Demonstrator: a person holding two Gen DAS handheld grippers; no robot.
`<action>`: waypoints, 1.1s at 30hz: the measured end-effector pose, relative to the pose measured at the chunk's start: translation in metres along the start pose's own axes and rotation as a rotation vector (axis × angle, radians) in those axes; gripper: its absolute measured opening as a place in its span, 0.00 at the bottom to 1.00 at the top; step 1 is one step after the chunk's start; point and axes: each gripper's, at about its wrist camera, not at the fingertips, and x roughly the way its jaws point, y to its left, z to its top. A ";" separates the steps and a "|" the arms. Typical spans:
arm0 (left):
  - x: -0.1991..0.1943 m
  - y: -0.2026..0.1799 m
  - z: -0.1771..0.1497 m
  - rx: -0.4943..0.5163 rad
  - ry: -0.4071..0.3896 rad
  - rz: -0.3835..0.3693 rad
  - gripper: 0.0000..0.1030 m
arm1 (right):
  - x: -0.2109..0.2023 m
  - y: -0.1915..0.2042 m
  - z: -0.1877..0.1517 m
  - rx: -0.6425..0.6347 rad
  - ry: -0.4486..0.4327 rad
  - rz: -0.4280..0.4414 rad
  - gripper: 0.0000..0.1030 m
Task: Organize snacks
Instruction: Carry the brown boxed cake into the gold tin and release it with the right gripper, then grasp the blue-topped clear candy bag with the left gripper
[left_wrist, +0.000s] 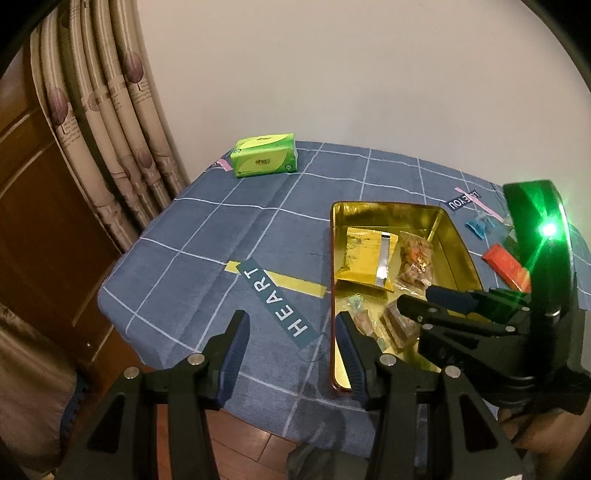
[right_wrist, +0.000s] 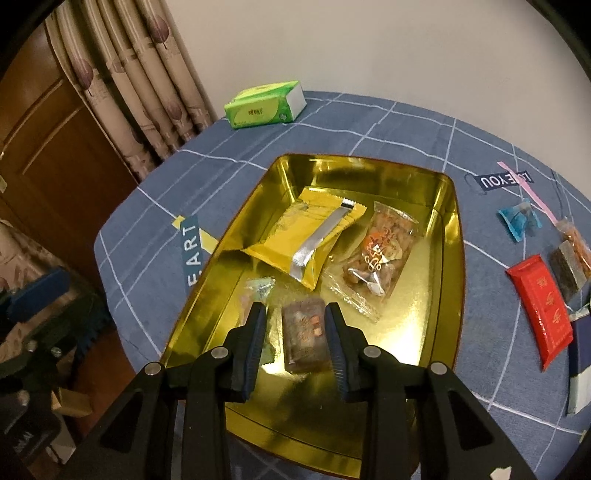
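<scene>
The brown snack bar (right_wrist: 304, 336) sits in the near end of the gold tin (right_wrist: 448, 236), clenched between the jaws of the right gripper (right_wrist: 295, 328). The left gripper (left_wrist: 291, 354) hangs released over the cloth, holding nothing. Four snacks are in the tin: the bar, a yellow packet (right_wrist: 303, 240), a clear bag of nuts (right_wrist: 376, 258) and a small pale sweet (right_wrist: 258, 290). Roughly half seems sorted. Left on the table: a blue sweet (right_wrist: 519, 219), a red packet (right_wrist: 543, 310), and at least two more at the edge.

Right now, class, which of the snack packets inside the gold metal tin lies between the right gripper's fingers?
The dark brown clear-wrapped bar, nearest the right gripper. The yellow foil packet and clear nut bag lie farther back in the tin.
</scene>
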 end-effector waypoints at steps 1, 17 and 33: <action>0.000 0.000 0.000 0.001 0.000 0.001 0.48 | -0.002 0.000 0.000 0.000 -0.006 0.002 0.30; 0.000 -0.009 -0.004 0.037 0.009 0.000 0.48 | -0.096 -0.125 -0.077 0.295 -0.232 -0.165 0.30; -0.003 -0.063 -0.015 0.224 0.059 -0.172 0.48 | -0.150 -0.303 -0.160 0.538 -0.142 -0.586 0.48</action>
